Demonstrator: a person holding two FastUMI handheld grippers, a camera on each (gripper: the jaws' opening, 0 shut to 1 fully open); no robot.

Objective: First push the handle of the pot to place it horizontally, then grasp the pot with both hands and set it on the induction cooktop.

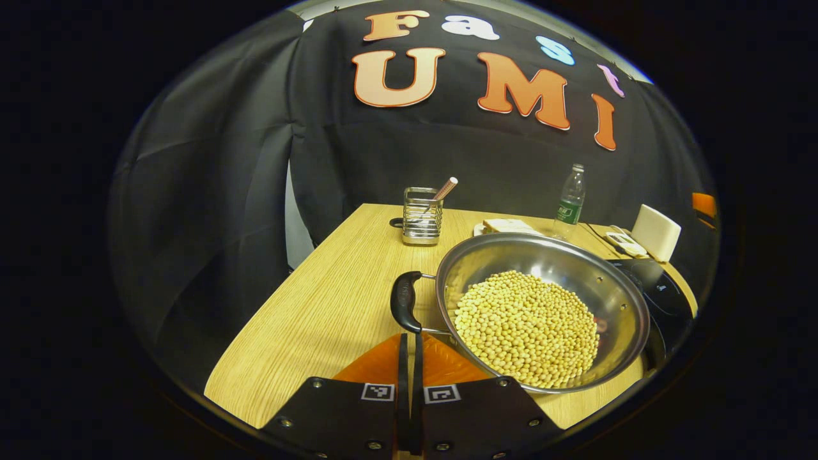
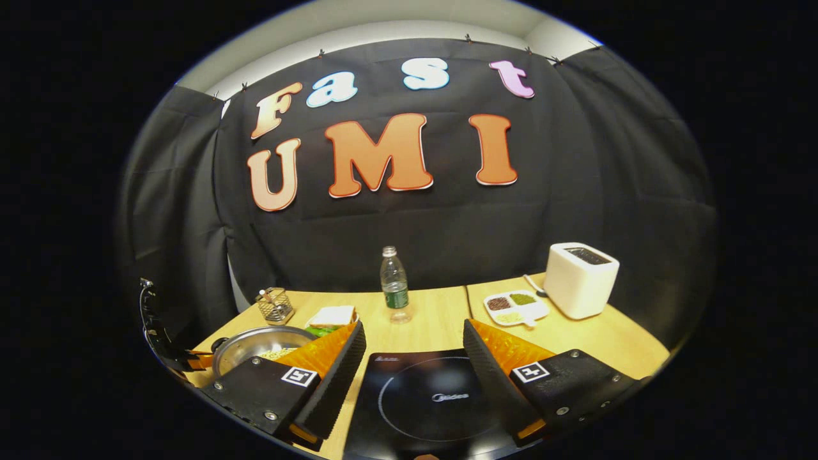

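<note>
The table [image 1: 332, 287] carried everything. The cooktop [image 2: 425, 396] lay flat at its near edge, directly under the right gripper [image 2: 414, 354], whose jaws stood wide apart and held nothing. The pot [image 1: 543, 268], a broad steel pan, sat on the table just left of the cooktop, its far rim seeming to overlap the cooktop's edge, though contact could not be told. It held a deep heap of beans [image 1: 527, 335], so it was probably heavy and sluggish to lift, its polished wall slippery, and the loose beans liable to roll and spill on any tilt. The handle [image 1: 405, 301], a dark loop on wire struts, stood upright at the pot's left side and looked the firmest hold there; the opposite rim would suit the other hand. The left gripper [image 1: 409, 348] sat just below the handle, jaws pressed together on nothing.
</note>
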